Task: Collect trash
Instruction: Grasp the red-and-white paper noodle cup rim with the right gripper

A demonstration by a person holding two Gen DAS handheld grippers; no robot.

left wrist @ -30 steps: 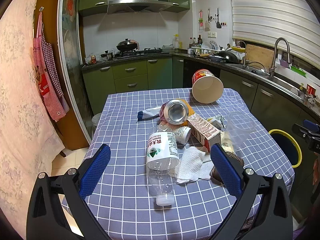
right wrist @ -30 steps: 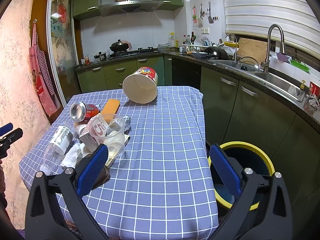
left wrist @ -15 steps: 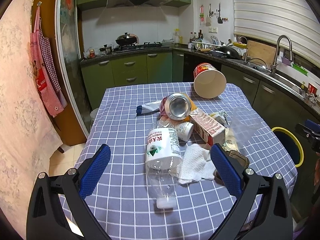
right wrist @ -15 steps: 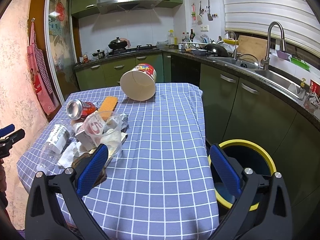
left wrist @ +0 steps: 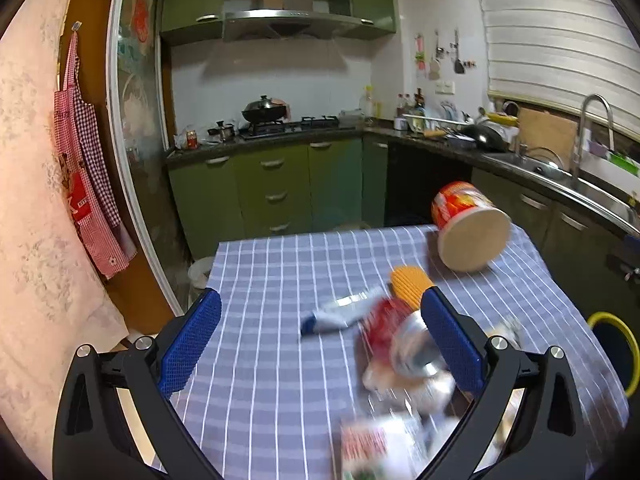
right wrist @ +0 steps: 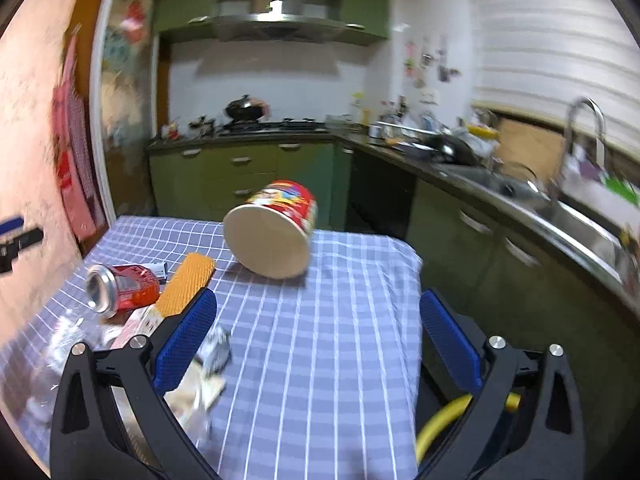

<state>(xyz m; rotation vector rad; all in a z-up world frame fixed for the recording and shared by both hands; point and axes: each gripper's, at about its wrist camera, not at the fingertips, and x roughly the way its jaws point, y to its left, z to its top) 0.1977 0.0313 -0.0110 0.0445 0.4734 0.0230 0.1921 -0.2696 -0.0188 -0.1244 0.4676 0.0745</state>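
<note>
Trash lies on a blue checked tablecloth (left wrist: 272,344). A red and white noodle cup (left wrist: 468,226) (right wrist: 272,228) lies tipped at the far side. Nearer are a red drink can (left wrist: 404,340) (right wrist: 120,286), an orange wafer pack (left wrist: 410,282) (right wrist: 186,284), a squeezed tube (left wrist: 340,314) and a blurred carton (left wrist: 366,446). My left gripper (left wrist: 320,338) is open above the table, the can by its right finger. My right gripper (right wrist: 316,334) is open over bare cloth, the trash pile by its left finger. A yellow-rimmed bin (left wrist: 616,344) (right wrist: 444,416) stands beside the table.
Green kitchen cabinets (left wrist: 276,188) and a counter with a sink (right wrist: 576,216) run along the back and right. A red checked apron (left wrist: 86,184) hangs on the left wall. The other gripper (right wrist: 16,240) shows at the left edge of the right wrist view.
Both grippers have moved forward over the table and both views are now blurred. The bottle and tissue have slipped out of the left view; the noodle cup looms larger in the right view.
</note>
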